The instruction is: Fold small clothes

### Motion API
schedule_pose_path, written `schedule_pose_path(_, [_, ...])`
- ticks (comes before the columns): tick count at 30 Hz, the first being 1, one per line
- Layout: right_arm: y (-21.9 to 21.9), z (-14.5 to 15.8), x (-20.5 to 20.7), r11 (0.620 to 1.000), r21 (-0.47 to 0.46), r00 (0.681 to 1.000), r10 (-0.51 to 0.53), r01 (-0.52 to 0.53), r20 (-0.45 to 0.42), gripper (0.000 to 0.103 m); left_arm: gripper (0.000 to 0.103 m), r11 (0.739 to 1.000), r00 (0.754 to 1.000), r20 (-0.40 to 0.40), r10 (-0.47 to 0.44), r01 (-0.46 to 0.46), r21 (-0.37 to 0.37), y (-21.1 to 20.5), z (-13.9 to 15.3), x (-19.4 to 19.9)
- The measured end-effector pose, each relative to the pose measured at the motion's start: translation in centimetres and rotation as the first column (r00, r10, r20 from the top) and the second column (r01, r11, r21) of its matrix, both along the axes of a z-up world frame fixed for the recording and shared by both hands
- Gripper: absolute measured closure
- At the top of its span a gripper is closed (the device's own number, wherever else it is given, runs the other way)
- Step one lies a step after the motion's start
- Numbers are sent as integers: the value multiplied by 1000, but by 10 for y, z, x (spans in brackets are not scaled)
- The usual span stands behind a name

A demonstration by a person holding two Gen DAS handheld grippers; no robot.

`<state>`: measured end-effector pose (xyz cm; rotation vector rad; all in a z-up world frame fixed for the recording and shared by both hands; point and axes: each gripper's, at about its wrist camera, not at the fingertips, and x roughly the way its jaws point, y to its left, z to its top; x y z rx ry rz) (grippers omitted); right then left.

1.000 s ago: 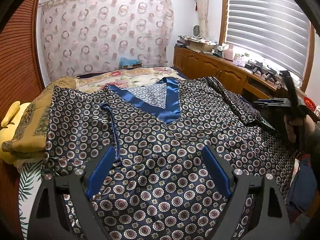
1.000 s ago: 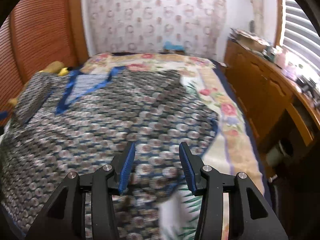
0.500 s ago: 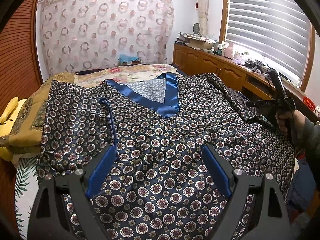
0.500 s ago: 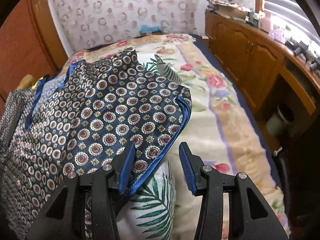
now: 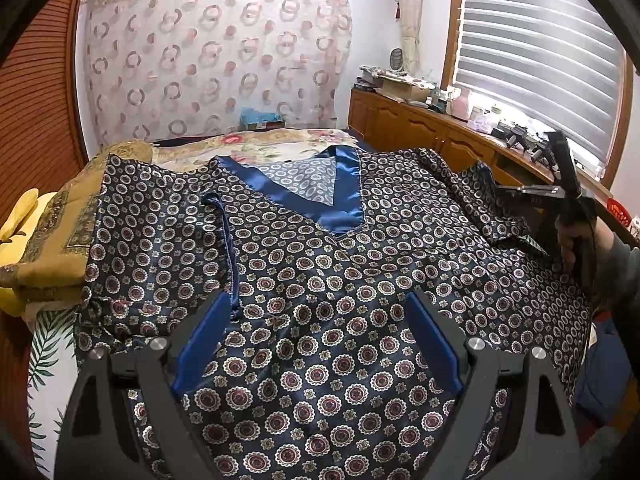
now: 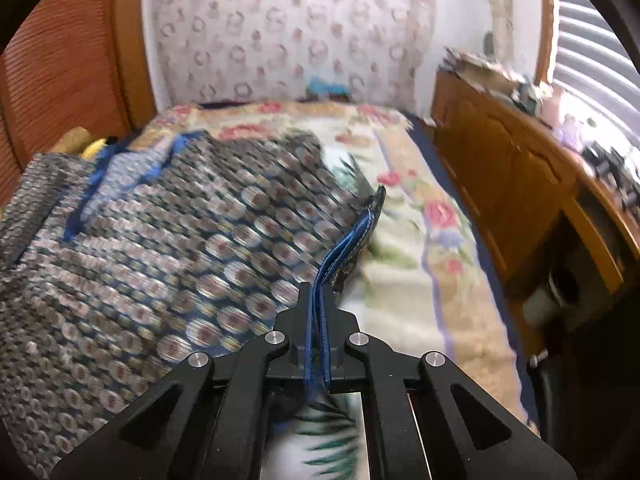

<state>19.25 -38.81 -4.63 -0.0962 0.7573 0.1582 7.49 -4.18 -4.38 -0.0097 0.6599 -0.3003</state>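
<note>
A dark navy shirt (image 5: 328, 280) with a ring pattern and a shiny blue V-neck collar (image 5: 344, 200) lies spread face up on the bed. My left gripper (image 5: 316, 320) is open and hovers over the shirt's lower middle, empty. My right gripper (image 6: 316, 296) is shut on the shirt's blue-trimmed sleeve edge (image 6: 352, 240) and lifts it off the bed. In the left wrist view the right gripper (image 5: 500, 190) shows at the far right, holding the raised sleeve (image 5: 484, 196). The right wrist view is blurred by motion.
The bed has a floral cover (image 6: 420, 240) and a leaf-print sheet (image 5: 44, 352). A folded yellow-gold blanket (image 5: 52, 236) lies at the left edge. A wooden sideboard (image 5: 420, 132) with clutter runs along the right wall under the blinds. A wooden panel wall (image 5: 36, 120) stands left.
My right gripper went from open beside the sleeve edge to shut on it and is lifting it. The left gripper has stayed open over the shirt.
</note>
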Motion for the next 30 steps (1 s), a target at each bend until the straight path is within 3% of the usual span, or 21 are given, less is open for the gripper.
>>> schedule_pose_path(7, [53, 31, 4, 993, -7, 990, 119, -119, 74, 102, 14, 1000, 1000, 3, 12, -12, -9, 6, 1, 0])
schedule_pose_path(15, [121, 50, 17, 968, 38, 967, 246, -249, 70, 102, 14, 999, 1000, 1, 30, -30, -16, 14, 0, -1])
schedule_pose_path(17, [132, 51, 19, 969, 29, 968, 243, -246, 68, 78, 14, 999, 999, 1, 35, -35, -19, 18, 1, -1])
schedule_pose_path(18, [136, 52, 19, 970, 15, 968, 239, -241, 74, 74, 14, 999, 999, 2, 37, -37, -21, 20, 0, -2])
schedule_pose_path(23, [123, 47, 23, 981, -4, 979, 191, -191, 66, 67, 14, 998, 999, 2, 52, -52, -34, 28, 1, -2])
schedule_pose_path(30, [80, 3, 47, 995, -62, 995, 79, -84, -68, 62, 14, 998, 998, 12, 61, -61, -20, 36, 6, 4])
